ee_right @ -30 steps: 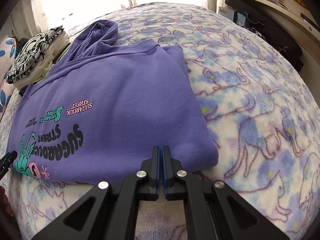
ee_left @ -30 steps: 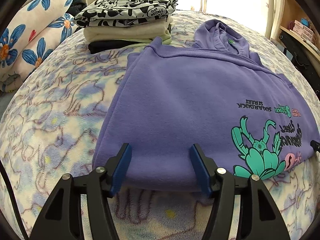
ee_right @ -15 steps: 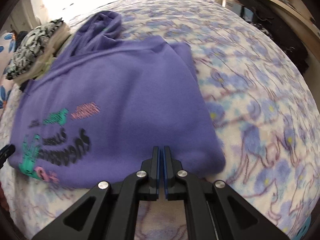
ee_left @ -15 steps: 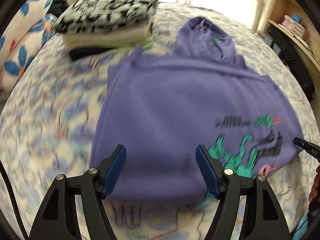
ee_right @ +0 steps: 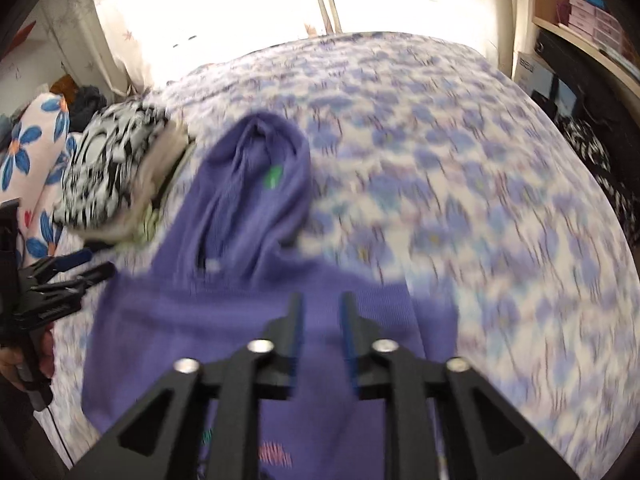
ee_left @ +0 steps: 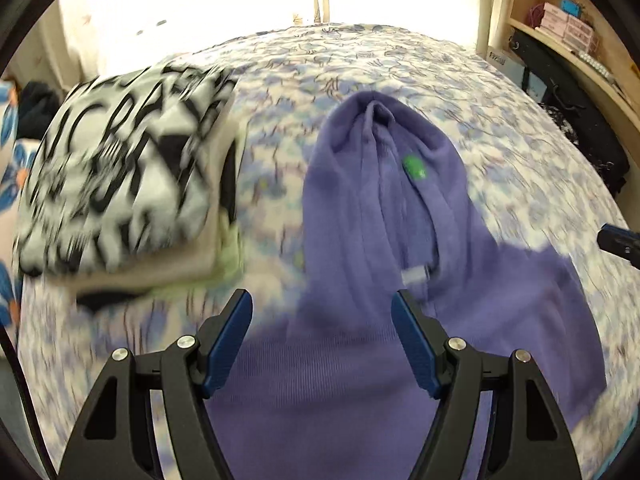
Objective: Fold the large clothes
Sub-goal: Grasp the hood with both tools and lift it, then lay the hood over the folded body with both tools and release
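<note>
A purple hoodie lies folded on the flowered bedspread, its hood stretched toward the far side. In the left wrist view my left gripper hangs open above the hoodie's shoulder line, with nothing between its blue pads. In the right wrist view the hoodie fills the lower middle and its hood points away. My right gripper hovers over the right shoulder; its jaws are opening and hold nothing. The left gripper shows at the left edge there, held by a hand.
A stack of folded clothes topped by a black-and-white print sits left of the hood, also seen as the stack in the right view. Flowered pillows lie beyond it. Wooden shelves and dark bags stand on the right.
Both grippers have moved from the hoodie's near hem up toward its shoulders and hood. The right gripper, shut before, now shows a gap between its jaws. The left stays open.
</note>
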Tool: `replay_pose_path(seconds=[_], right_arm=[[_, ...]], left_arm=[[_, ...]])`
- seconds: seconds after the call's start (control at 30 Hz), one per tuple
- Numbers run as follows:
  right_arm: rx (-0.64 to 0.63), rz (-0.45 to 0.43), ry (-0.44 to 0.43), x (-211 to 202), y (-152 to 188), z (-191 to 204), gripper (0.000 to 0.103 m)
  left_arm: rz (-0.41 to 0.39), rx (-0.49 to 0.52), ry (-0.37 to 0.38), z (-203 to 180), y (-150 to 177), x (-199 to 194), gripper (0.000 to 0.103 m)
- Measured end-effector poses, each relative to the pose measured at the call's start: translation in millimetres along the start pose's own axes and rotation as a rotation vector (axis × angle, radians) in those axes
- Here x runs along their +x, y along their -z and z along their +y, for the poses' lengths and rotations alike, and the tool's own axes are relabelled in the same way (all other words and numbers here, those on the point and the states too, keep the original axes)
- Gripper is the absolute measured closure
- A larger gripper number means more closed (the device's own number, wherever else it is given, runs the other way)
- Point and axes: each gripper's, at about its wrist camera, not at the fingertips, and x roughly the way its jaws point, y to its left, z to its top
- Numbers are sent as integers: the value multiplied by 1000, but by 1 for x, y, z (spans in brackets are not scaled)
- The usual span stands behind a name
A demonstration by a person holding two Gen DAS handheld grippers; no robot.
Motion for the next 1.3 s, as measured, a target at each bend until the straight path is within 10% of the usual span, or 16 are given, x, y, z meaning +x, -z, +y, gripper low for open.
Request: replay_pose_path(seconds=[0.33,0.8,0.93,1.0,1.3], right_arm=[[68,24,-87,90,-92,0,67],[118,136,-78,207,-141,0,67],[119,160,-74,226,-145,3,68],[118,170,-77,233,-144,5,91],[45,8,-97,151,-127,15,98]], left_arm=[[59,-44,-64,8,-90,97,33],[143,-74,-37,16,-109,186,33],[152,-105,67,19,-105,193,76],[148,-99,84,18,-105,191,92],[42,-101,59,14,-95,112,99]])
